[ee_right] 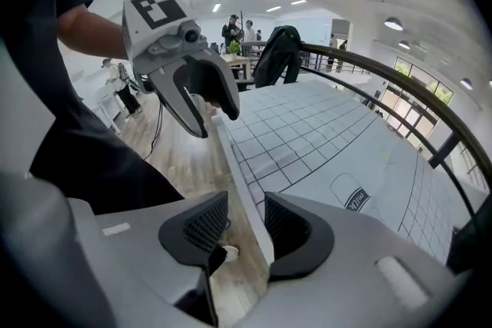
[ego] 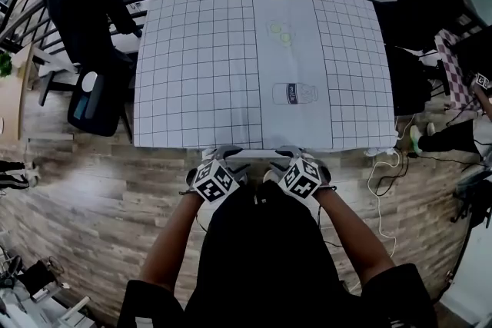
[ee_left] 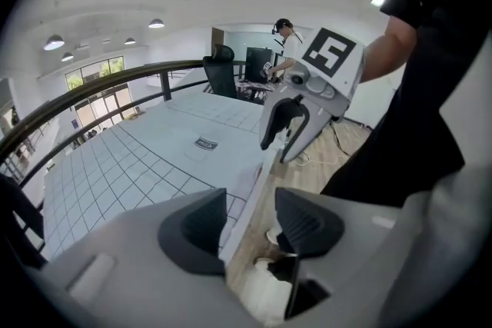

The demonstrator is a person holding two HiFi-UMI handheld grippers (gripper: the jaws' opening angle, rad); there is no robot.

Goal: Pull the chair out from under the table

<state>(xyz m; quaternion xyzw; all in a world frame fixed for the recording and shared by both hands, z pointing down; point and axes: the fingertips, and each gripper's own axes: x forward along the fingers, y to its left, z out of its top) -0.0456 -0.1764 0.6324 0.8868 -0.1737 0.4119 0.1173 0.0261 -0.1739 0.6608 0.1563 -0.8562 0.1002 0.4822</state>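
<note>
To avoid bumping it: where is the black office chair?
In the head view, the black office chair stands at the left, beside the checked table's left edge near its far corner.

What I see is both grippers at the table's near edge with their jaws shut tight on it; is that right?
Not quite. The left gripper and right gripper are at the near edge of the table, but their jaws stand open, the white edge between them unpressed. The left gripper view and right gripper view show the gaps.
</note>
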